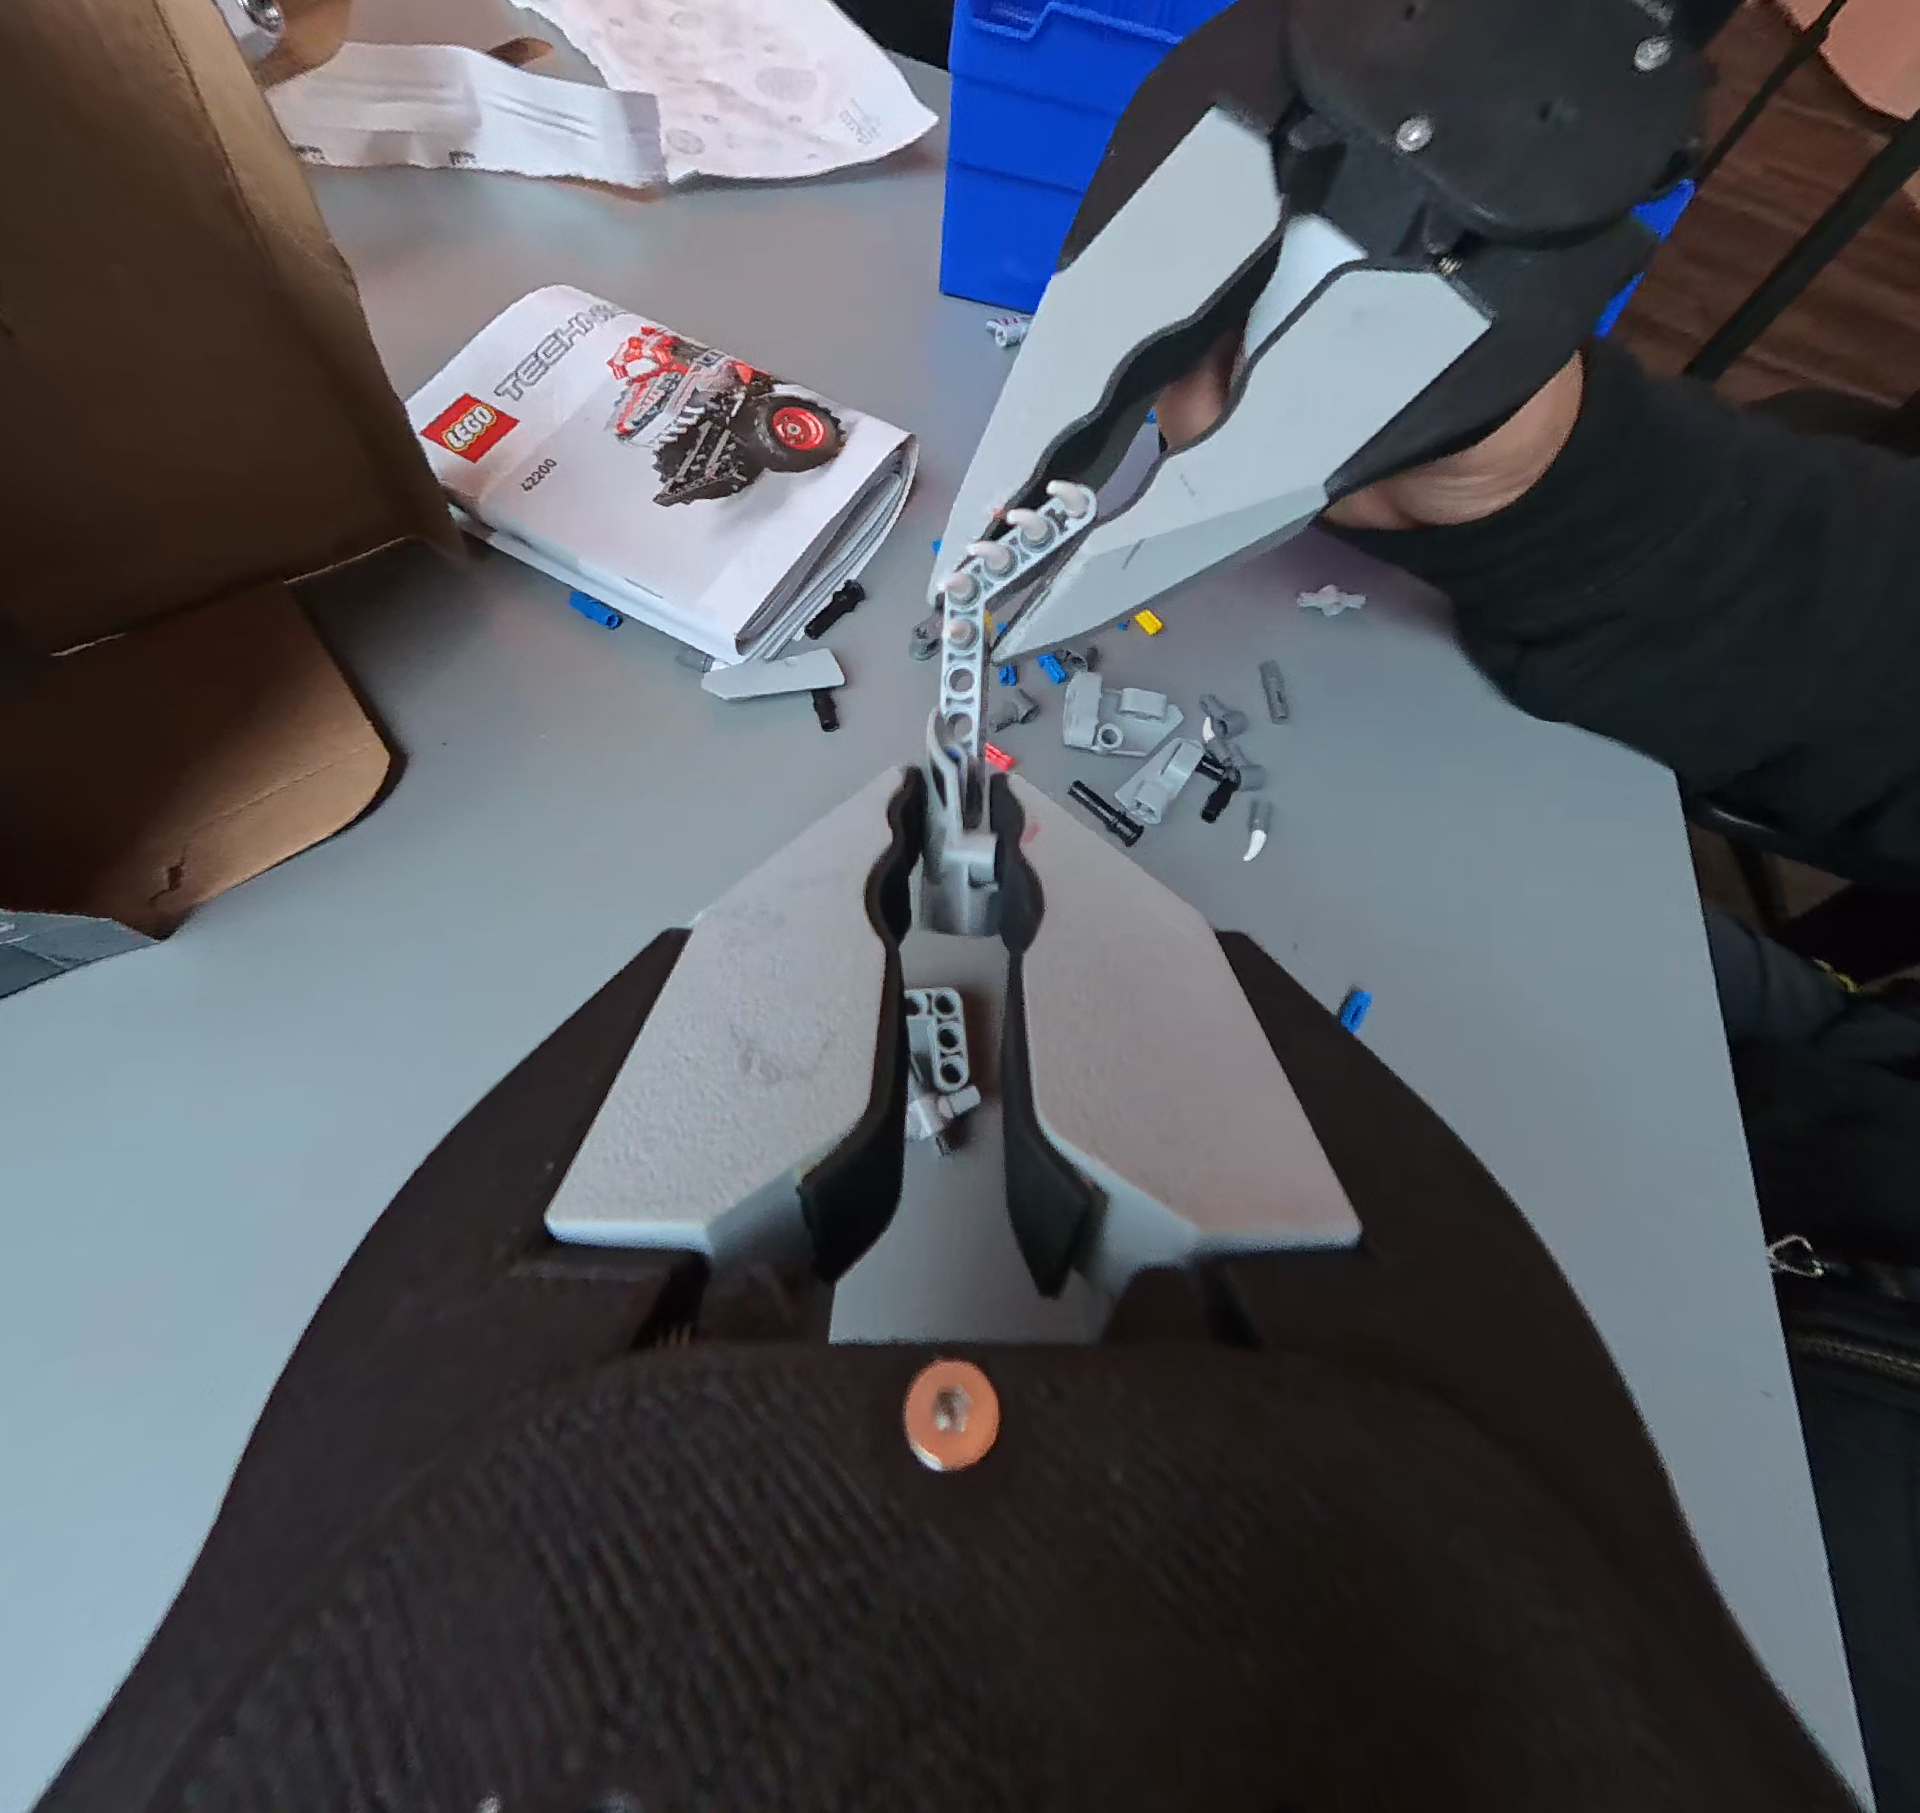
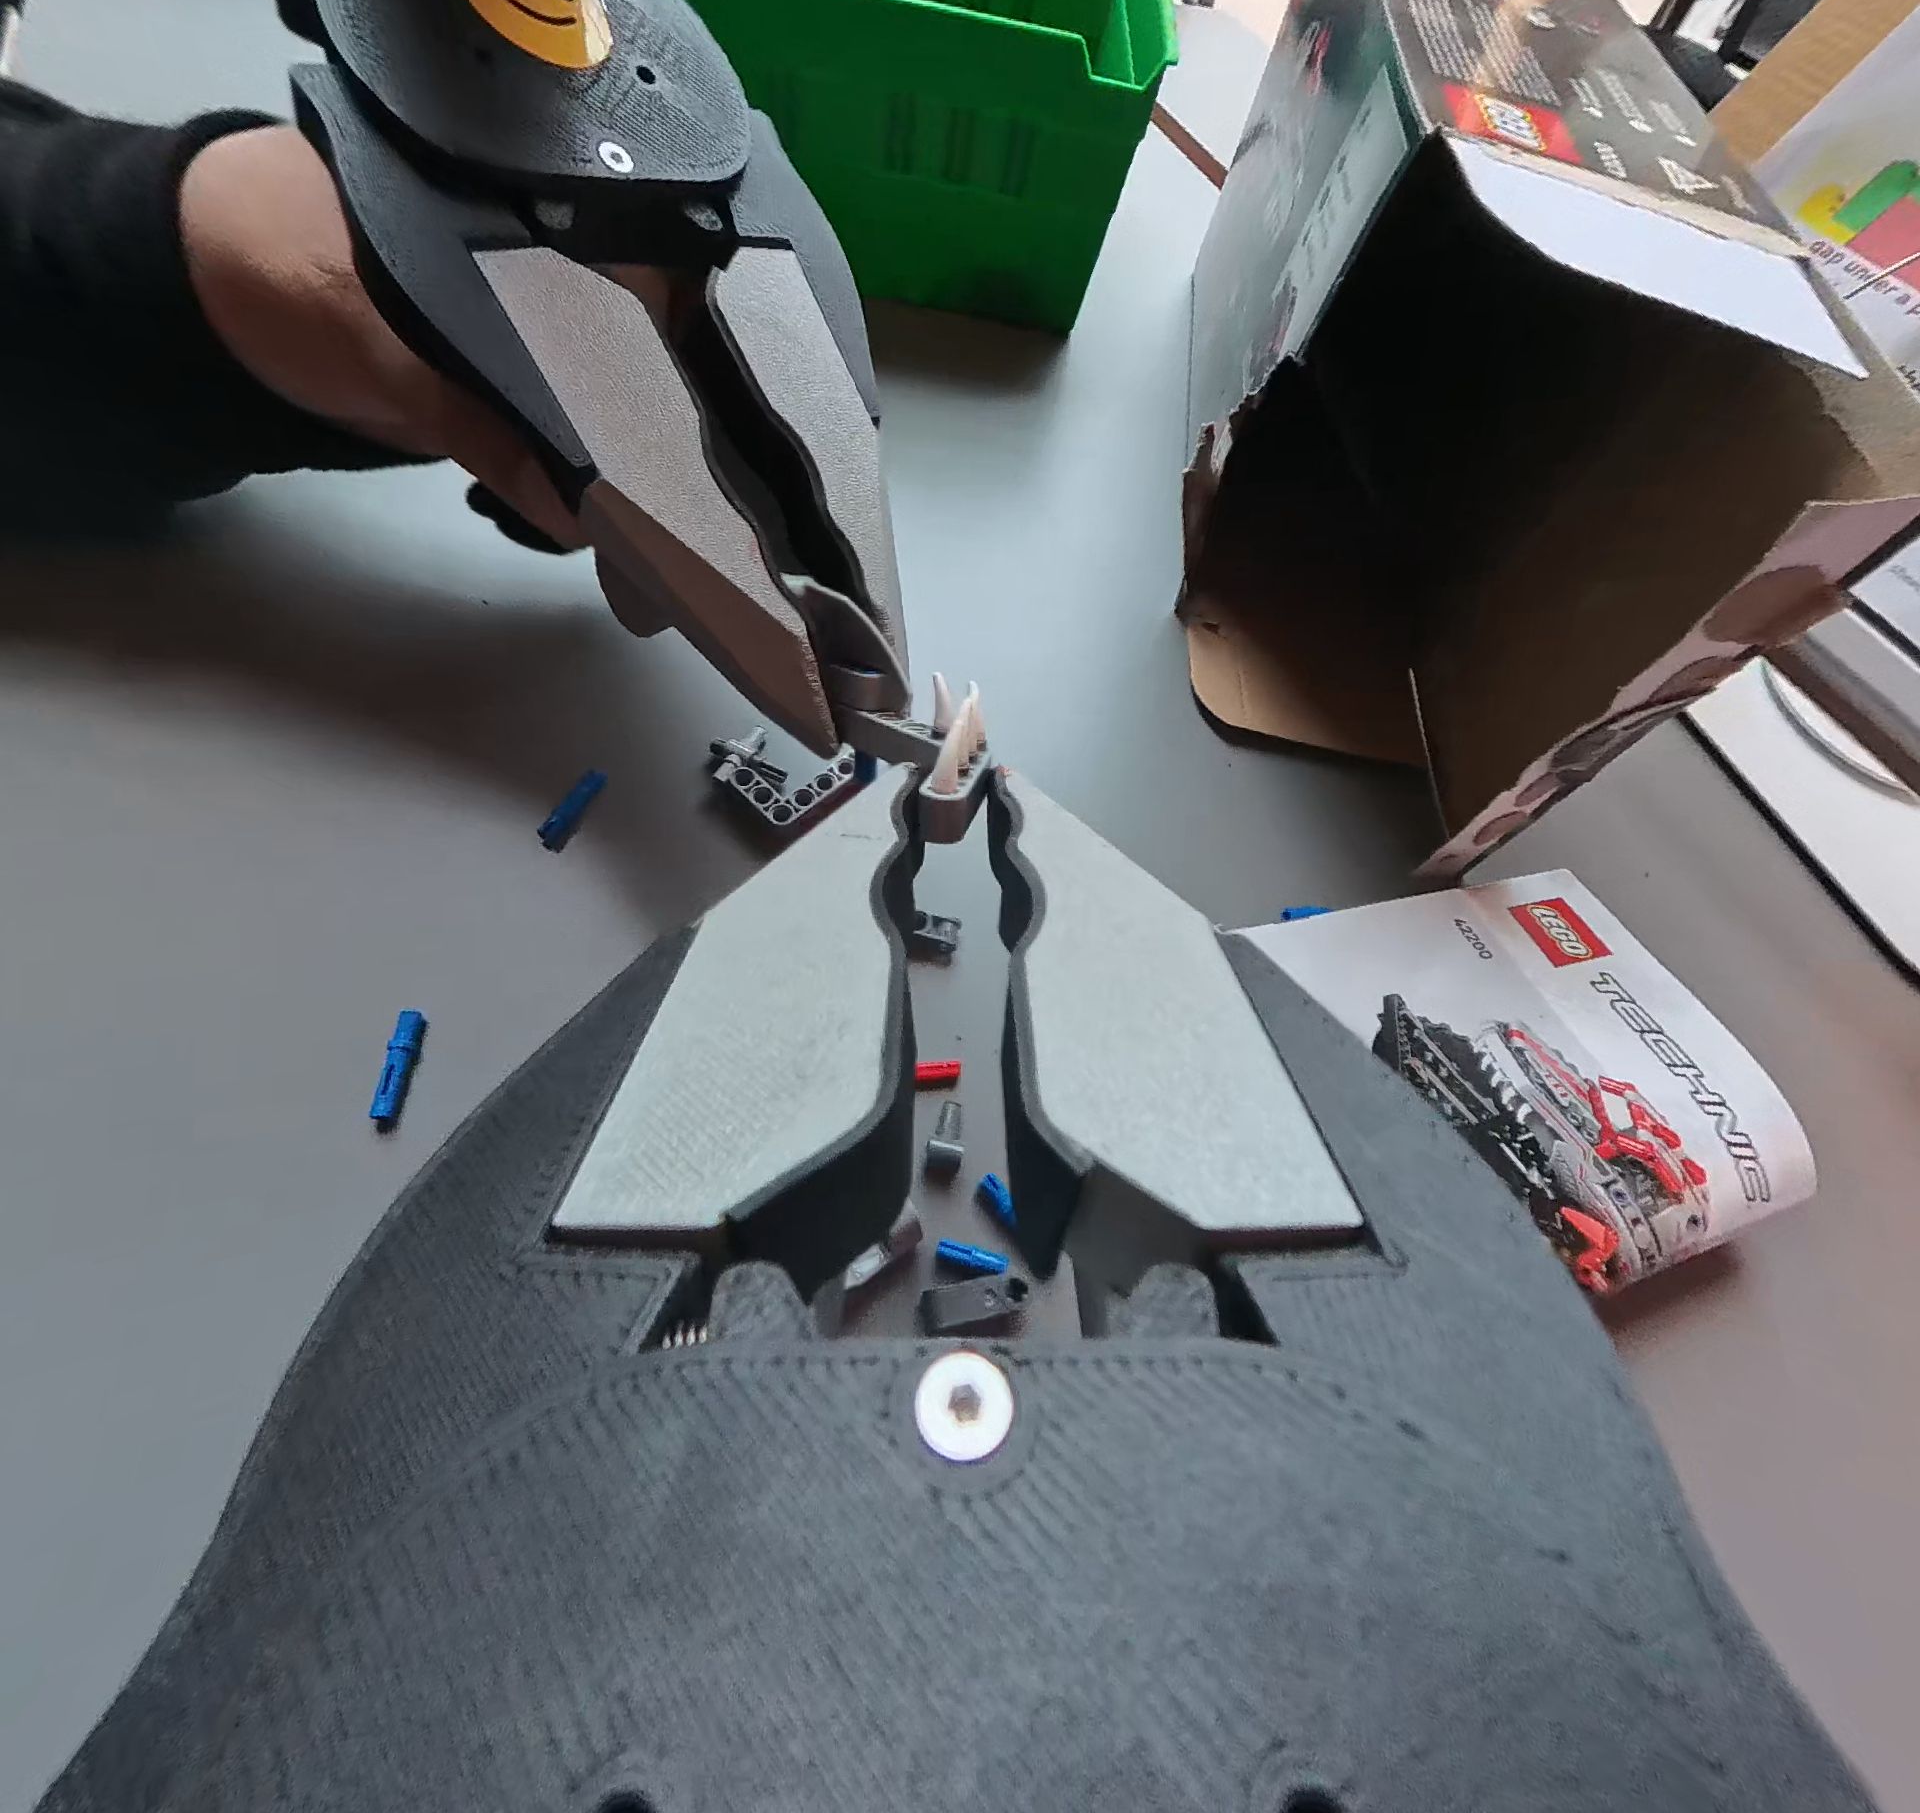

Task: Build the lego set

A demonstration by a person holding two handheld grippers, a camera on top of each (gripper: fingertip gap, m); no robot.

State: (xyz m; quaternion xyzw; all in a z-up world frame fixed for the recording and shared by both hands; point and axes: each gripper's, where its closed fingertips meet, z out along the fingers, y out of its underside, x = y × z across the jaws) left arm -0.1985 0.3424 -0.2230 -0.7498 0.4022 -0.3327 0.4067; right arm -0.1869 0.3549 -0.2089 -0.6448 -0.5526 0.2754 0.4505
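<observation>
Above the grey bench [image 1: 520, 828], between the two sets of tongs, hangs a light grey lego beam [image 1: 961, 683], long, thin and bent, pierced with round holes and carrying a row of white claw-like teeth [image 1: 1023, 522] along its upper half. The left tongs [image 1: 956, 807] are clamped on its lower end, where a chunkier grey connector sits between the tips; the right tongs [image 1: 1023, 558] are clamped on its toothed upper end. In the right wrist view the right tongs [image 2: 951, 797] grip that end, teeth [image 2: 956, 729] standing upward, and the left tongs [image 2: 862, 714] reach in from the upper left. To the left stands a brown cardboard box [image 1: 156, 361]; beside it lies the instruction booklet [image 1: 665, 454], with crumpled paper bags [image 1: 644, 70] behind, then a blue bin [image 1: 1060, 80]. Loose small parts [image 1: 1143, 735], grey, black and blue, are scattered on the bench under and to the right of the beam. A green bin [image 2: 935, 101] shows only in the right wrist view. The beam's long axis runs up from the left tongs, away from that camera and leaning right past the bend.
</observation>
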